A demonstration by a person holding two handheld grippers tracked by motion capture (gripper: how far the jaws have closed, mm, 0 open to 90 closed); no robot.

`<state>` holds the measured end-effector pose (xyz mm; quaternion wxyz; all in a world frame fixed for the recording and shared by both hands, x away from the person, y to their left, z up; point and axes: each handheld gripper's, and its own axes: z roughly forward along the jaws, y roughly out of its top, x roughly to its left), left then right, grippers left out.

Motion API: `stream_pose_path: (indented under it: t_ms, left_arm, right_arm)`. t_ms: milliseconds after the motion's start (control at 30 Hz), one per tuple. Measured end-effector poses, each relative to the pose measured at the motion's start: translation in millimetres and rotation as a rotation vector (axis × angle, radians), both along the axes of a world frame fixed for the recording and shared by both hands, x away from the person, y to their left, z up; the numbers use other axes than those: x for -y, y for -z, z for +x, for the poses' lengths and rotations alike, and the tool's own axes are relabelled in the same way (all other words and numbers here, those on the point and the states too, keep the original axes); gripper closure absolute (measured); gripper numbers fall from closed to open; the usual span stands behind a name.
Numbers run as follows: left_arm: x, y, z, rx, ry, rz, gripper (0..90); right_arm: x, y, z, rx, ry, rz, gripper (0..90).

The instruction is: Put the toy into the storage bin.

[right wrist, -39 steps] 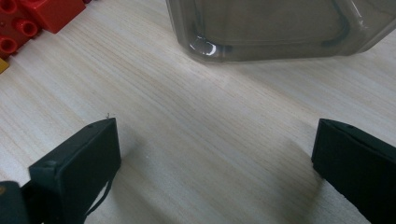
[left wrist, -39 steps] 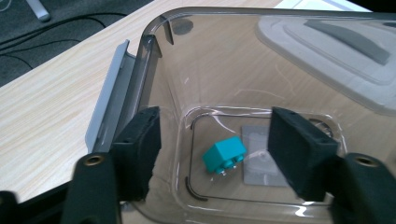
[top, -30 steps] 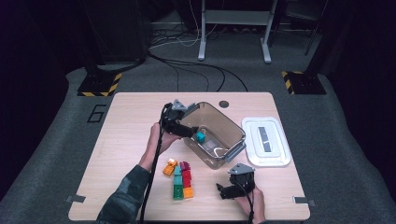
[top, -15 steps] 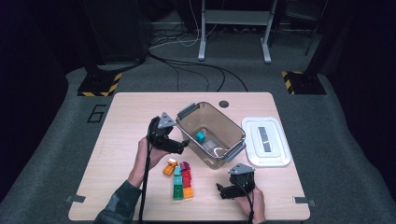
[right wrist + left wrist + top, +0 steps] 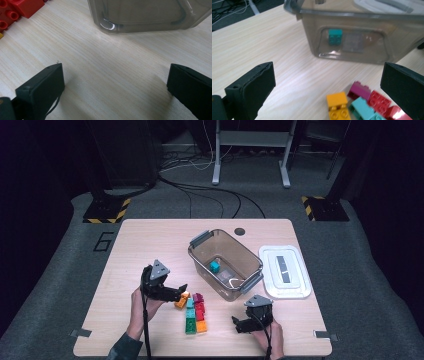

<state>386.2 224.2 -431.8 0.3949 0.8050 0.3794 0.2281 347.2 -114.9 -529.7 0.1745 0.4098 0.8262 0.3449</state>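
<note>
Your orange two-by-two plastic brick (image 5: 182, 299) lies on the pale wooden table (image 5: 130, 245) at the upper left corner of the brick cluster, just off the jaw tips of your left gripper (image 5: 176, 291). In the left gripper view that brick (image 5: 338, 104) sits low between the two black jaws, which stand wide apart and grip nothing; they have just been opening.

At 3 o'clock from the orange brick lies a magenta brick (image 5: 359, 89), with a teal brick (image 5: 362, 107) and red bricks (image 5: 382, 99) below it. The high view adds what that view cuts off: a green brick (image 5: 191, 325) and a second orange brick (image 5: 201, 326) at the cluster's 6 o'clock end. Exact count of the red pieces cannot be told.

At 1 o'clock from the cluster stands one clear, smoke-tinted plastic bin (image 5: 200, 255) with grey latch handles. One teal brick (image 5: 214, 266) lies inside; the left gripper view shows it through the wall (image 5: 335, 36), studs facing you. One white plastic lid (image 5: 299, 285) lies flat at the bin's 3 o'clock, just beside it.

Your right gripper (image 5: 240, 325) rests at 4 o'clock from the cluster, near the table's front edge. The right gripper view shows its jaws wide, bare wood between them, the bin's corner ahead (image 5: 150, 15).

Two grippers, one bin, one lid.
</note>
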Motion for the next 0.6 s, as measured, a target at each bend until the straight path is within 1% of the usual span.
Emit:
stream_pose_path:
  t_ms: [33,133,167,200,233,267,400,467,500,533,600]
  left_arm:
    - [-2.8,7.3,-4.1,-0.004,-0.007,-0.008,0.0]
    - [-3.5,17.7,-9.0,-0.033,-0.016,0.015,0.0]
    - [-3.5,17.7,-9.0,-0.033,-0.016,0.015,0.0]
    - [-3.6,21.0,-10.0,-0.049,-0.015,0.022,0.0]
    - [-3.4,25.8,-11.5,-0.075,-0.018,0.036,0.0]
    - [-3.0,29.6,-12.4,-0.095,-0.011,0.029,0.0]
    - [-4.8,44.4,-15.8,-0.131,-0.004,-0.006,0.0]
    - [-5.6,52.0,-16.7,-0.148,-0.004,-0.036,0.0]
    - [-5.5,55.2,-17.1,-0.156,-0.006,-0.039,0.0]
    - [-5.6,57.7,-17.7,-0.166,-0.001,-0.023,0.0]
    - [-4.5,63.3,-18.2,-0.174,-0.002,-0.019,1.9]
  right_arm:
    - [-0.2,0.0,-0.2,-0.002,0.004,0.002,0.3]
    - [-0.2,0.0,-0.2,-0.002,0.003,0.001,0.3]
    - [-0.1,0.0,-0.1,0.0,0.002,0.0,0.3]
    - [-0.1,0.0,-0.1,0.0,0.002,0.0,0.3]
    - [-0.2,-0.1,-0.4,-0.003,0.006,0.002,0.3]
    - [-0.2,-0.1,-0.3,-0.003,0.007,0.002,0.3]
    - [-0.1,-0.1,-0.3,-0.004,0.008,0.002,0.4]
    - [-0.1,-0.1,-0.3,-0.003,0.008,0.002,0.4]
    - [-0.1,-0.1,-0.3,-0.003,0.008,0.003,0.4]
    - [-0.1,-0.1,-0.3,-0.003,0.008,0.002,0.4]
    - [-0.1,-0.1,-0.3,-0.002,0.008,0.002,0.3]
